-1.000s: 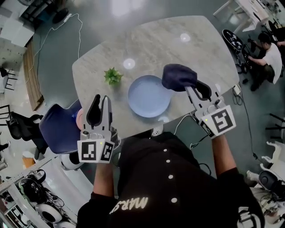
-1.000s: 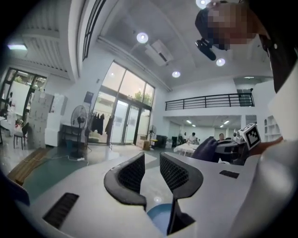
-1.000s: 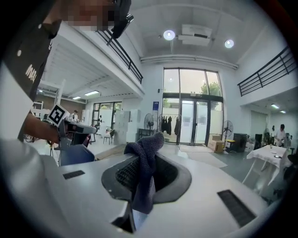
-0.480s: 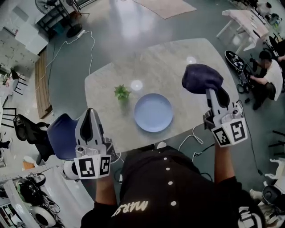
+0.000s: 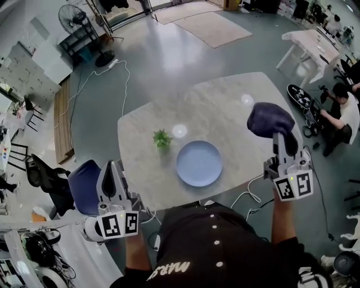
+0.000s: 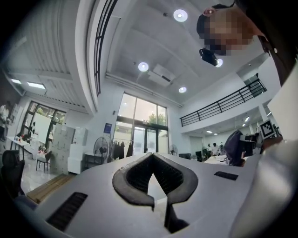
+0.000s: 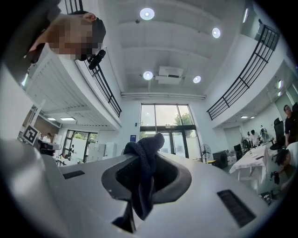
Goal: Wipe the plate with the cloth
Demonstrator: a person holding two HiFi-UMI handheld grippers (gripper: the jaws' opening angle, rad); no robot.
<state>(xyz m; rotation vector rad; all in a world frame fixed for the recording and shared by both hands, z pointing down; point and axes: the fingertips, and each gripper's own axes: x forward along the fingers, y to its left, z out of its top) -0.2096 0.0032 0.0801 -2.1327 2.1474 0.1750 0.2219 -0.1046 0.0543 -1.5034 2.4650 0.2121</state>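
Bare tabletop (image 5: 225,109) beyond plate (image 5: 199,163); plant (image 5: 162,137) just beside its left; chair (image 5: 84,181) at left edge.

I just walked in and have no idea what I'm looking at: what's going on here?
A person at a table holds a gripper in each hand. The right gripper is clamped on a dark blue cloth, held above the table's right edge. The left gripper is shut and empty, off the table's left side. A blue plate lies on the table beside a small green plant, untouched.

Bright, even light; ceiling lamps (image 7: 147,13) glare at twelve o'clock, reflecting off the table (image 5: 225,112); fisheye edges darken and bend.
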